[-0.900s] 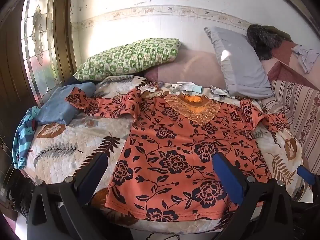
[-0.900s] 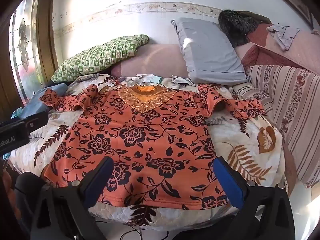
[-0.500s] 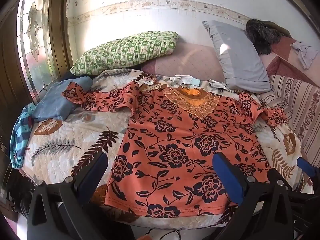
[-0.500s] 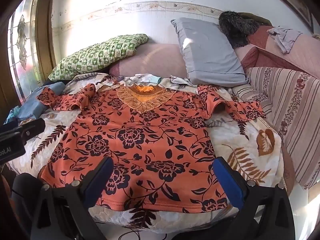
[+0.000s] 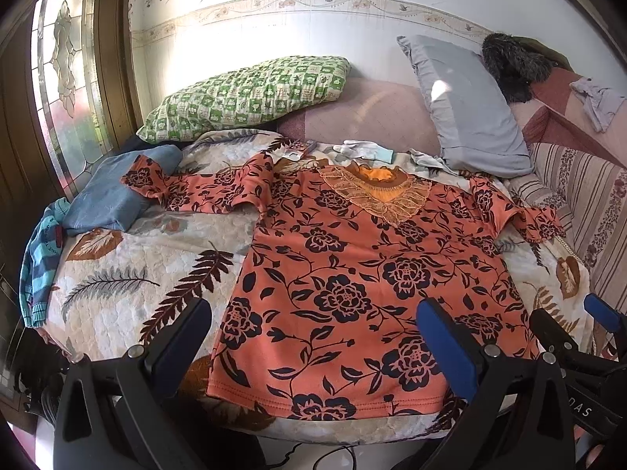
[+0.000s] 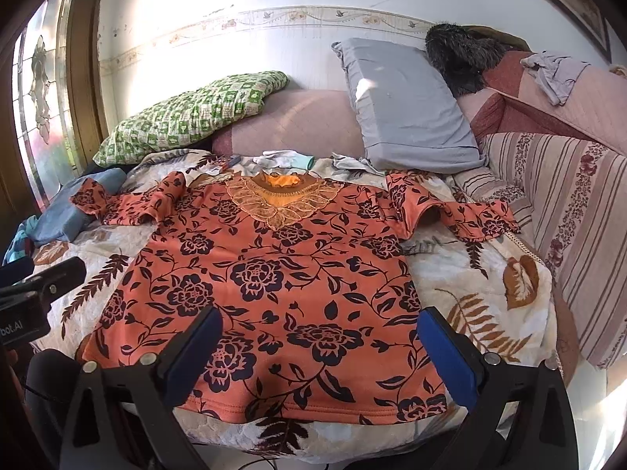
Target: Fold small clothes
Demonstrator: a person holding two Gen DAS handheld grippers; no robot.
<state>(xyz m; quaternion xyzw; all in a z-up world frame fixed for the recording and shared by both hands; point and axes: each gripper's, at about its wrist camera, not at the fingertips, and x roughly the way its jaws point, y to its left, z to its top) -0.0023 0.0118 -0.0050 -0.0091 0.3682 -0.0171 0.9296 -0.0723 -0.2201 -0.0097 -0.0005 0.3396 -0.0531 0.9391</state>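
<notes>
An orange blouse with black flowers (image 5: pixel 352 274) (image 6: pixel 274 274) lies spread flat, front up, on a leaf-print bedspread (image 5: pixel 129 274) (image 6: pixel 490 293), hem toward me and both sleeves out to the sides. My left gripper (image 5: pixel 313 321) hovers above the hem's left half, wide open, nothing between its blue pads. My right gripper (image 6: pixel 319 321) hangs over the hem's middle and right, equally open and empty. The right gripper's blue finger (image 5: pixel 603 311) shows at the left wrist view's right edge; the left gripper's body (image 6: pixel 35 293) shows at the right wrist view's left edge.
A green checked pillow (image 5: pixel 250 94) and a grey pillow (image 5: pixel 466 113) lean on the wall behind. A folded blue cloth (image 5: pixel 113 192) and a striped teal garment (image 5: pixel 43 258) lie at the bed's left. Small pale socks (image 5: pixel 364 150) sit past the collar. A striped sofa (image 6: pixel 568 235) borders the right.
Both views have shifted slightly: the left gripper drifted a little left and back, so the blouse sits a bit lower and farther right in its view. Both grippers stayed open.
</notes>
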